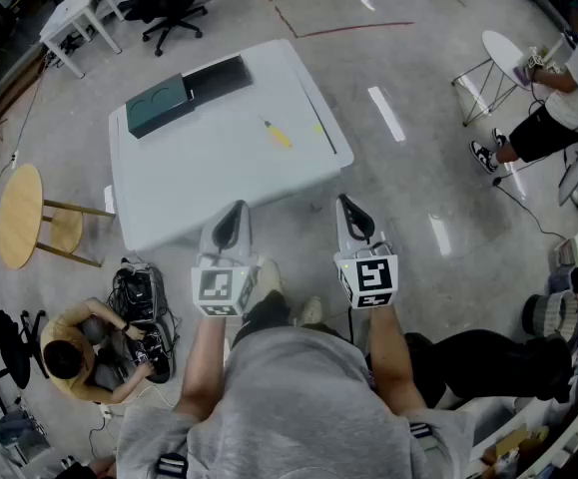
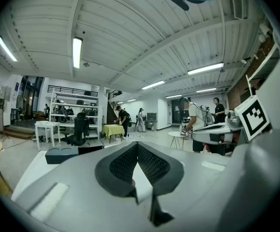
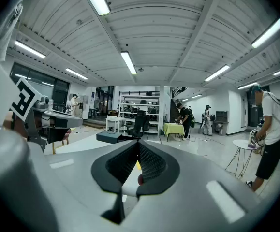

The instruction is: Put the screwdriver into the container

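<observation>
Left gripper [image 1: 231, 223] and right gripper [image 1: 354, 216] are hovering shut, empty. The screwdriver [image 1: 277, 135] is lying farther off between them, slanting far-left to near-right.

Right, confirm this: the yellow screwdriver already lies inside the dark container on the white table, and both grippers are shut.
Not inside: the head view shows the screwdriver lying on the bare table, apart from the container. The left gripper and right gripper are shut, as stated.

One screwdriver [image 1: 277, 135], one container [image 1: 159, 106], one table [image 1: 209, 173], two hand-held grippers [image 1: 231, 223] [image 1: 354, 216].
</observation>
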Available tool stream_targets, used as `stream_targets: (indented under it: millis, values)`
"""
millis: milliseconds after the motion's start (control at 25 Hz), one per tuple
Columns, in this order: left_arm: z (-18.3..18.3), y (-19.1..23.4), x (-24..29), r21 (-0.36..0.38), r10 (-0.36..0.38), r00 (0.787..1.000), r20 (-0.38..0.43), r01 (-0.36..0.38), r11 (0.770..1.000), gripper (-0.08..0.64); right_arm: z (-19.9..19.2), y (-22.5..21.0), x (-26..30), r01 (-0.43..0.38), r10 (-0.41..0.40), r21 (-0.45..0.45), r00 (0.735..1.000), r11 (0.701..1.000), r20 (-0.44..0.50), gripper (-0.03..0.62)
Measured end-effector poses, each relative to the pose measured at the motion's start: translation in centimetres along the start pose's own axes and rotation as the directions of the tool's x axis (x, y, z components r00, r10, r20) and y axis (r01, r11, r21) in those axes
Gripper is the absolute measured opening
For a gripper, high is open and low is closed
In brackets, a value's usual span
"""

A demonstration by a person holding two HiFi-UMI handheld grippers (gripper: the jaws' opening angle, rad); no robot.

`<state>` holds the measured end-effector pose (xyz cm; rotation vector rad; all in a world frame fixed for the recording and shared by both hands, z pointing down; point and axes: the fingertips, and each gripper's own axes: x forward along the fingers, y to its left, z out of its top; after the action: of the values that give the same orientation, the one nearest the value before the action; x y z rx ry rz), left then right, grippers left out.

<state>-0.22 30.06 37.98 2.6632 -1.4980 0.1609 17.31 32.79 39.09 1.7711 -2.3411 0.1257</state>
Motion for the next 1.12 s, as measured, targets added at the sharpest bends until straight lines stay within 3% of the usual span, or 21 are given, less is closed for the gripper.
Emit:
stream_targets:
  millis: [320,920,1120]
  values:
    - [-0.8,3.1,2.7,-0.014,-0.015,1.0,-0.021,0.015,1.0,0.011,0.7,0.4,3.9,0.015,-0.015,0.002,1.0,1.0,-0.007,0.004]
    - [0.9,8.9,7.7,-0.015,-0.131,0.991,0.005,0.131,0.991,0.011,2.9,2.3,11.5,0.077,-0.078,-0.015,0.995,0.997,-0.054,0.003]
    - [1.0,11.0,8.8,-0.02,-0.14,0.99,-0.002,0.14,0.99,0.011,3.6,2.7,13.5,0.092,-0.092,-0.017,0.994,0.996,-0.064,0.004]
